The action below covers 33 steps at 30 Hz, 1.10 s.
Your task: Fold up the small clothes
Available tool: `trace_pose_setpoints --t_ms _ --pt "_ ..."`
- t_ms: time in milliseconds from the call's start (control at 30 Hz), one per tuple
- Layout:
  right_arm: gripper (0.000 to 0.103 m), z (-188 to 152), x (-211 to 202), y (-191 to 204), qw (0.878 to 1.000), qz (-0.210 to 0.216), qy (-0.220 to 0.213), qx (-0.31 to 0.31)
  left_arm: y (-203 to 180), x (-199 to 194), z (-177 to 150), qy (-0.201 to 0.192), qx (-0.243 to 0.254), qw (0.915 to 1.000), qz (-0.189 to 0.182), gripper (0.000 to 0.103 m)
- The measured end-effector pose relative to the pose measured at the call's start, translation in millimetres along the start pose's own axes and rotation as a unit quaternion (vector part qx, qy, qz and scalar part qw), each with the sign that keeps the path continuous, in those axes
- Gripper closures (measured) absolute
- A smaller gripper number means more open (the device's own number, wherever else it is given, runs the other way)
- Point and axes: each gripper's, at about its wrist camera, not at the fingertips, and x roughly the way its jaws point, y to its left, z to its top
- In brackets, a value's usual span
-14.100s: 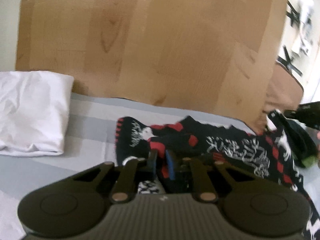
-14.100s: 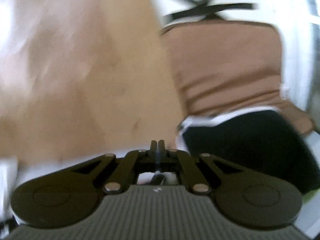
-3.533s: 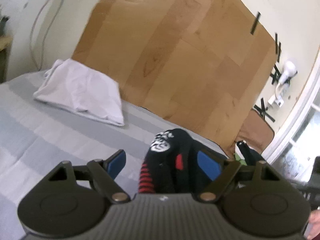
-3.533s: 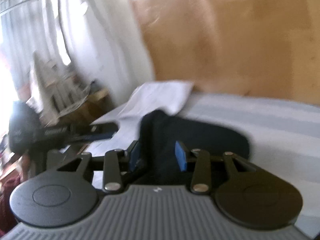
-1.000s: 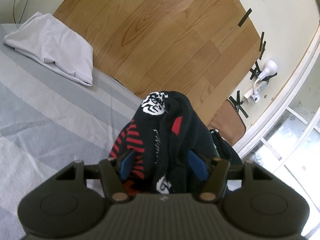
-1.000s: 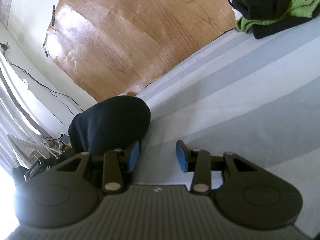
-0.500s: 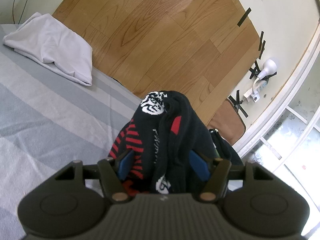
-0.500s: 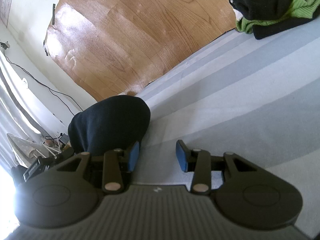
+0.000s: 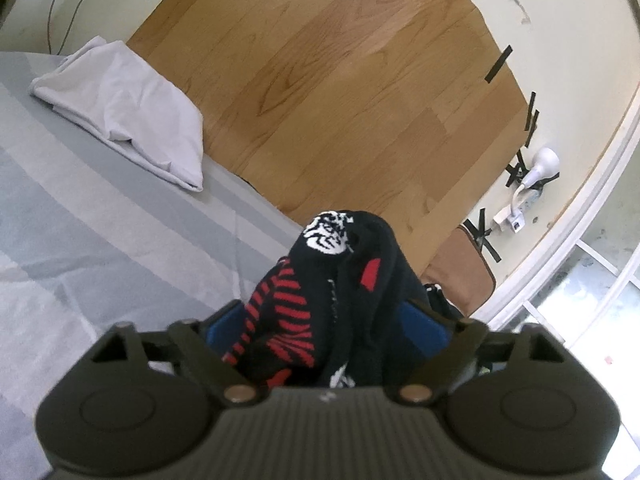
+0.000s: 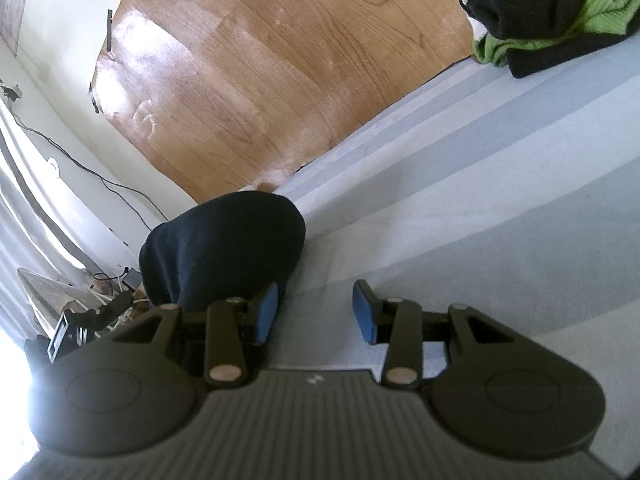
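Now, left wrist view: your left gripper (image 9: pixel 326 326) has its blue pads on either side of the black, red and white knit garment (image 9: pixel 340 280), which sits bunched between the jaws; they look closed onto it, though the pad faces are half hidden, so take that as likely.
Garment position: it rises in a lump out of the jaws, above the grey striped bedsheet (image 9: pixel 100 248), well apart from the white pillow (image 9: pixel 128 108).
Right wrist view: your right gripper (image 10: pixel 314 318) stands partly open with nothing between the pads, only bedsheet beneath.
Dark bundle: a dark rounded cloth mass (image 10: pixel 224 248) lies just beside the left-hand pad, outside the gap; you cannot tell from here whether it is the same garment.
Other clothes: a black and green pile (image 10: pixel 560 16) rests at the far edge of the bed.
Progress: the knit piece appears gathered into a compact fold, so the folding of it seems mostly done; what is left, as far as you can judge, is setting it down neatly and dealing with the pile.
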Motion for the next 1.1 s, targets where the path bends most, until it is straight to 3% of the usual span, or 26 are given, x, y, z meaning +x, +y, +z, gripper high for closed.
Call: trace_pose_setpoints --t_ms 533,633,767,1033,1100 --pt "0.054 1 -3 -5 0.999 0.031 -0.004 0.029 9 2 10 0.035 -0.025 0.999 0.013 0.002" --pt "0.049 3 -3 -2 0.999 0.034 0.003 0.027 7 -16 25 0.015 -0.031 0.9994 0.002 0.0" --pt "0.043 10 0 11 0.999 0.044 0.012 -0.002 -10 -28 47 -0.003 0.011 0.9999 -0.001 0.0" --pt "0.04 14 40 34 0.994 0.076 0.07 -0.025 -32 31 30 0.097 0.067 0.993 0.014 0.0" --pt "0.033 10 55 40 0.992 0.08 0.089 -0.032 -33 45 21 0.119 0.086 0.9884 0.037 0.0"
